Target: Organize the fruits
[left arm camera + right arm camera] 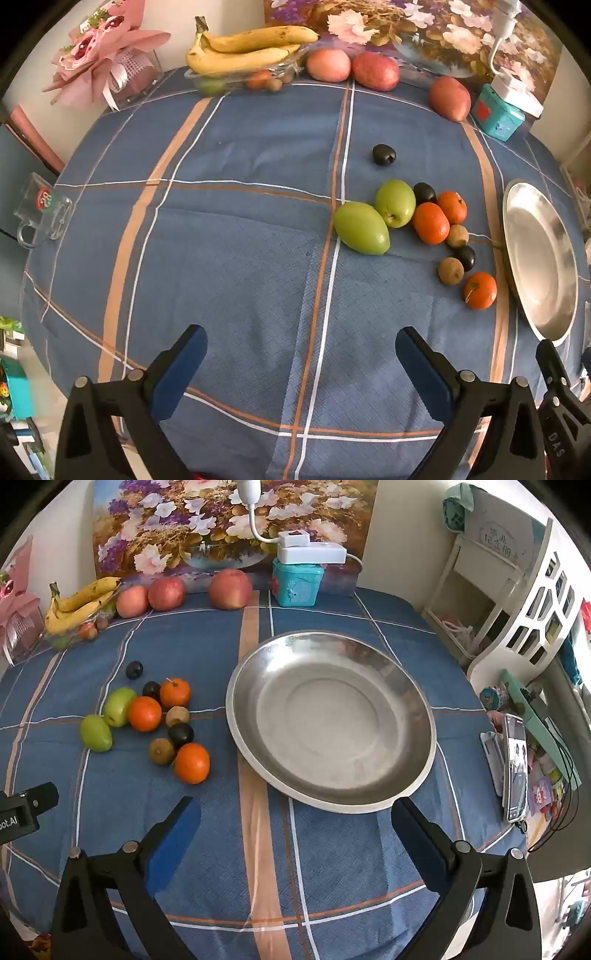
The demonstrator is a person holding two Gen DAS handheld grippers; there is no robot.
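A pile of small fruits lies on the blue checked tablecloth: two green fruits (362,228) (96,733), three oranges (430,223) (192,763), dark plums (384,154) (180,734) and brown round fruits (450,270) (161,751). An empty steel plate (332,716) (541,258) sits to the right of the pile. My left gripper (301,363) is open and empty, above the cloth, near the table's front. My right gripper (295,829) is open and empty, just in front of the plate's near rim.
At the back stand a clear tray with bananas (243,48) (79,603), three apples (375,70) (229,589), a teal tin (297,581) with a white charger on it, and a pink bouquet (107,48). A glass mug (44,210) is at the left edge, a phone (515,768) at the right.
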